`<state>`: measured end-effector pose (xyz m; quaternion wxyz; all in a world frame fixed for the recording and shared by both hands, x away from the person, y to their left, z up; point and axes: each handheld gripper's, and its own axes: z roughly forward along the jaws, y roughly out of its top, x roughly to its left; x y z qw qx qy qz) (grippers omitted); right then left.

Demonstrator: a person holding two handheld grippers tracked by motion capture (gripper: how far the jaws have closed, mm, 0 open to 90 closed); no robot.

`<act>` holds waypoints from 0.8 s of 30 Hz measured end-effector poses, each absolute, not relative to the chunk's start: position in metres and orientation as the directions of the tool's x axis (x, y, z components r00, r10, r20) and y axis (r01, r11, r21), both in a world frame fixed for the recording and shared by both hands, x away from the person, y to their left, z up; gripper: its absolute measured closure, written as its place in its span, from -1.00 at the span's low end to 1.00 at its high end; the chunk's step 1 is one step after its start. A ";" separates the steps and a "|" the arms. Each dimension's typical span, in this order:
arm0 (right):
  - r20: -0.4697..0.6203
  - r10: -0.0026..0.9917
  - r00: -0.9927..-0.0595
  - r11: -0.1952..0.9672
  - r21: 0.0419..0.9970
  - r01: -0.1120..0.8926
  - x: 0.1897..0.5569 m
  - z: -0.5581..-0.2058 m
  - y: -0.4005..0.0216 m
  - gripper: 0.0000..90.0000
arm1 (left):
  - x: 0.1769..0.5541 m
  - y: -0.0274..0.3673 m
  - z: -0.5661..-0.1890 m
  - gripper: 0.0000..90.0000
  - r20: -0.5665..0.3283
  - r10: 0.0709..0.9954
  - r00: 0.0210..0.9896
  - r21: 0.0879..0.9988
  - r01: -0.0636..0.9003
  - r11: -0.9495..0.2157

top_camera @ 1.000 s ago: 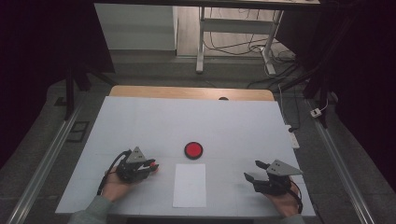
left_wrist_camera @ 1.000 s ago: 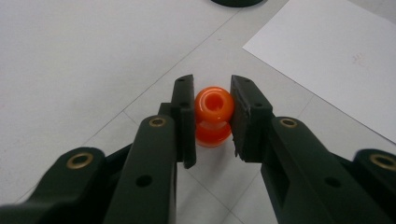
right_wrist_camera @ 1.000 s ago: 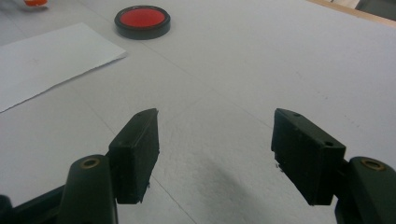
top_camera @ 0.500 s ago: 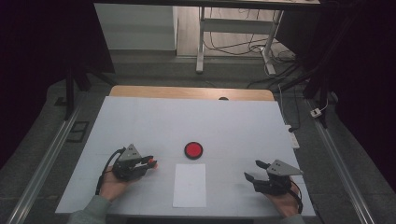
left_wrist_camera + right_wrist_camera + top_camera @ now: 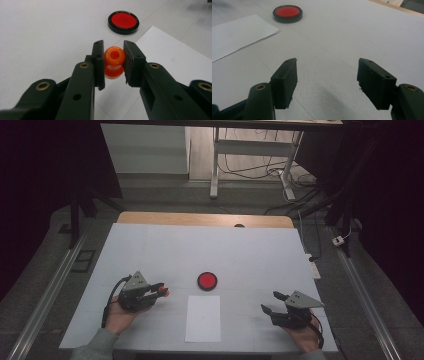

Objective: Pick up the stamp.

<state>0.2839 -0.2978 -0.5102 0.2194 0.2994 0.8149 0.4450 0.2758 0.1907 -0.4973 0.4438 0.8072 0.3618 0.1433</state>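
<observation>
We see the orange stamp (image 5: 114,61), a small knobbed piece, clamped between the jaws of the left gripper (image 5: 159,291), above the white table (image 5: 250,255) at its near left. Just to the right lie a white sheet of paper (image 5: 203,317) and, beyond it, a round red ink pad (image 5: 206,280). Well apart at the near right, the right gripper (image 5: 272,301) rests with jaws spread wide, grasping nothing.
</observation>
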 end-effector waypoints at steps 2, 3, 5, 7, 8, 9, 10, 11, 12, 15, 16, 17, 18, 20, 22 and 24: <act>-0.093 0.684 -0.724 0.427 0.855 0.294 0.284 -0.510 -0.297 -0.28 | 0.276 0.190 -0.496 0.61 -0.098 0.709 0.699 0.824 0.456 -0.336; -0.092 0.682 -0.726 0.426 0.856 0.292 0.284 -0.510 -0.297 -0.28 | 0.276 0.190 -0.495 0.61 -0.095 0.707 0.701 0.825 0.453 -0.338; -0.092 0.681 -0.726 0.427 0.856 0.292 0.284 -0.511 -0.297 -0.28 | 0.276 0.189 -0.494 0.61 -0.092 0.706 0.702 0.827 0.449 -0.339; -0.090 0.682 -0.726 0.424 0.857 0.292 0.284 -0.511 -0.297 -0.28 | 0.277 0.188 -0.491 0.61 -0.094 0.703 0.705 0.830 0.445 -0.336; -0.091 0.681 -0.726 0.424 0.858 0.290 0.285 -0.511 -0.296 -0.28 | 0.277 0.187 -0.490 0.61 -0.092 0.702 0.706 0.833 0.441 -0.335; -0.092 0.681 -0.726 0.426 0.857 0.291 0.285 -0.511 -0.296 -0.28 | 0.277 0.186 -0.489 0.61 -0.091 0.699 0.709 0.834 0.438 -0.335; -0.093 0.682 -0.726 0.426 0.857 0.291 0.284 -0.511 -0.296 -0.28 | 0.278 0.185 -0.488 0.61 -0.090 0.698 0.711 0.837 0.434 -0.334; -0.093 0.682 -0.726 0.426 0.857 0.290 0.284 -0.511 -0.296 -0.28 | 0.278 0.184 -0.487 0.61 -0.091 0.695 0.713 0.838 0.432 -0.333; -0.095 0.684 -0.724 0.425 0.857 0.290 0.285 -0.511 -0.296 -0.28 | 0.278 0.183 -0.486 0.61 -0.093 0.693 0.715 0.840 0.430 -0.330; -0.094 0.683 -0.724 0.424 0.858 0.289 0.285 -0.511 -0.296 -0.28 | 0.280 0.181 -0.483 0.61 -0.099 0.686 0.720 0.845 0.425 -0.324; -0.094 0.683 -0.724 0.424 0.859 0.289 0.285 -0.511 -0.296 -0.28 | 0.280 0.180 -0.483 0.61 -0.099 0.683 0.723 0.846 0.423 -0.324; -0.094 0.684 -0.724 0.424 0.859 0.288 0.285 -0.511 -0.296 -0.28 | 0.281 0.179 -0.482 0.61 -0.099 0.683 0.724 0.847 0.421 -0.324; -0.095 0.684 -0.723 0.424 0.859 0.288 0.285 -0.511 -0.296 -0.28 | 0.282 0.177 -0.481 0.61 -0.102 0.680 0.726 0.849 0.420 -0.321; -0.095 0.685 -0.723 0.423 0.859 0.288 0.285 -0.511 -0.296 -0.28 | 0.283 0.175 -0.479 0.61 -0.102 0.675 0.731 0.851 0.416 -0.321; -0.096 0.685 -0.722 0.424 0.859 0.288 0.285 -0.511 -0.296 -0.28 | 0.283 0.173 -0.478 0.61 -0.104 0.670 0.735 0.854 0.411 -0.319; -0.101 0.686 -0.720 0.427 0.858 0.287 0.285 -0.511 -0.295 -0.28 | 0.283 0.171 -0.476 0.61 -0.100 0.663 0.742 0.859 0.401 -0.320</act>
